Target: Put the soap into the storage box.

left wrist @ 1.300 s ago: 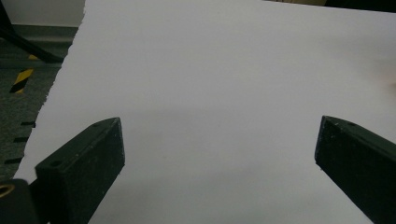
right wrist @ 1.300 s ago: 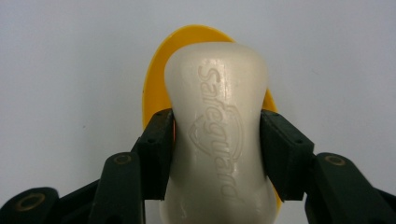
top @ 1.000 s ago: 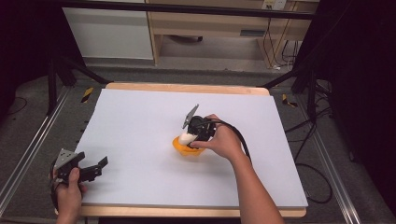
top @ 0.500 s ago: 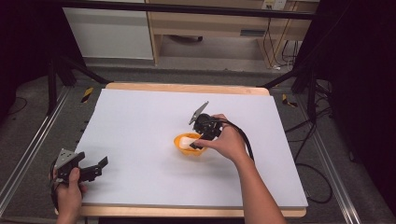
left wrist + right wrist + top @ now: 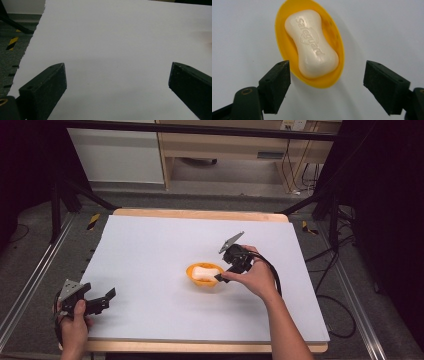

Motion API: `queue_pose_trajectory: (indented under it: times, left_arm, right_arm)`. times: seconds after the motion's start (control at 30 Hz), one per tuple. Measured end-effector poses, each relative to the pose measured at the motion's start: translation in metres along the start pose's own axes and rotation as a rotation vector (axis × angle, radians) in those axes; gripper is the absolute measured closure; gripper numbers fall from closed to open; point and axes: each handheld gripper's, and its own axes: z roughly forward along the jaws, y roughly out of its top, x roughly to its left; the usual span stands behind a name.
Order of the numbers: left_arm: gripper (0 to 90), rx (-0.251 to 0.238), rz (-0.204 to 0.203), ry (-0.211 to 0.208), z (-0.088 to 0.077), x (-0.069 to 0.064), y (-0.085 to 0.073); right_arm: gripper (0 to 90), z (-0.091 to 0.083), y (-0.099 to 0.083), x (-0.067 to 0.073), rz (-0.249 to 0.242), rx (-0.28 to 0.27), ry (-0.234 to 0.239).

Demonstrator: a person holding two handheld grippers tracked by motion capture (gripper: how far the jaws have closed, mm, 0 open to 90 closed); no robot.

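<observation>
While both claws gape empty, a white table [image 5: 150, 250] stands on grey floor [image 5: 30, 245], bearing a soap dish [image 5: 192, 279].

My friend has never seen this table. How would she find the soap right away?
Look at the big white table and go to its middle, where a small orange dish sits just left of the right hand-held gripper, whose jaws are open. The soap lies inside that dish: a white, bone-shaped bar with "Safeguard" pressed into its top, the only white thing in the only bright-coloured dish.
</observation>
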Motion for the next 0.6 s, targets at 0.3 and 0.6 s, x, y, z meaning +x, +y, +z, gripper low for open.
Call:
queue_pose_trajectory:
  times: [0.3,0.6]
  left_arm:
    - [1.0,0.001,0.001,0.001,0.0,0.0,0.0]
    - [1.1,0.0,0.001,0.001,0.0,-0.001,0.0]
  right_arm:
    - [10.3,-0.01,-0.026,-0.005,0.081,-0.031,-0.019]
    - [0.5,-0.015,-0.051,-0.007,0.13,-0.037,-0.054]
